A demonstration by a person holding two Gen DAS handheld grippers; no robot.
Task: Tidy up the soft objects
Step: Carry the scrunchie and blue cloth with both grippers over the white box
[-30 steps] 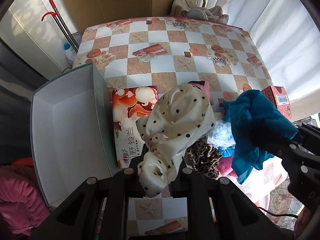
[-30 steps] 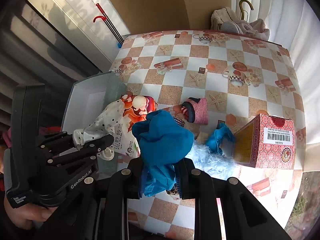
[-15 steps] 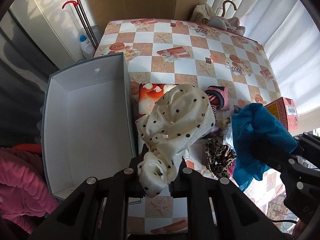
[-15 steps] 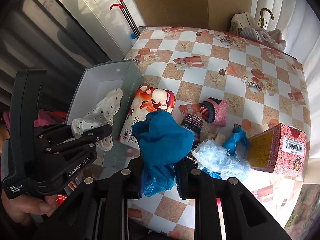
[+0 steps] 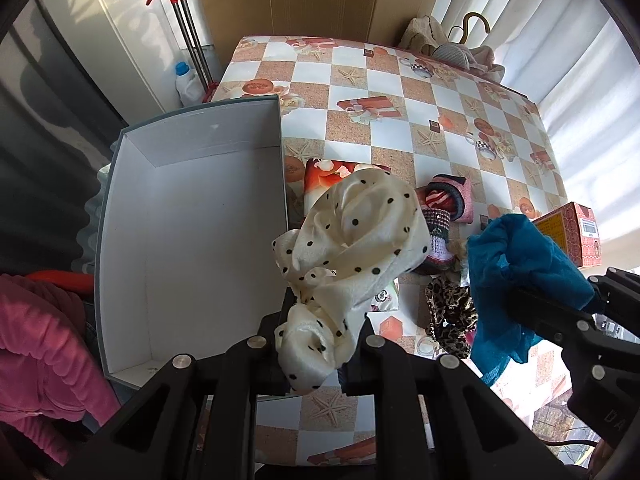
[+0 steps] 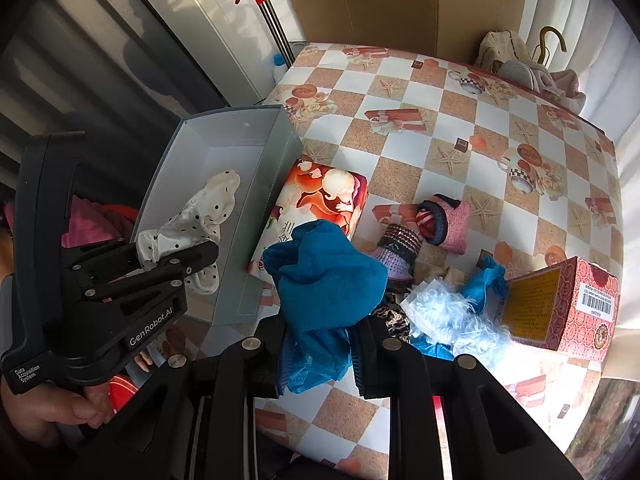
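My left gripper (image 5: 316,344) is shut on a cream scarf with black dots (image 5: 356,240), held above the right edge of the open grey box (image 5: 192,240). In the right wrist view the scarf (image 6: 192,224) hangs over the box (image 6: 256,216). My right gripper (image 6: 316,344) is shut on a teal cloth (image 6: 324,276), held above the table right of the box; the cloth also shows in the left wrist view (image 5: 516,276). Pink knitted socks (image 6: 440,220), a leopard scrunchie (image 5: 448,312) and a pale blue fluffy item (image 6: 448,312) lie on the table.
An orange tissue pack (image 6: 320,204) lies against the box's right side. A red carton (image 6: 560,312) stands at the table's right edge. The checked tablecloth (image 5: 400,120) stretches to the far wall. Bags and a hanger (image 5: 452,44) sit at the back. Pink fabric (image 5: 36,340) lies left of the box.
Both grippers have moved left and up with their cloths. The dotted scarf now hangs over the box's edge; the box fills more of the left wrist view.
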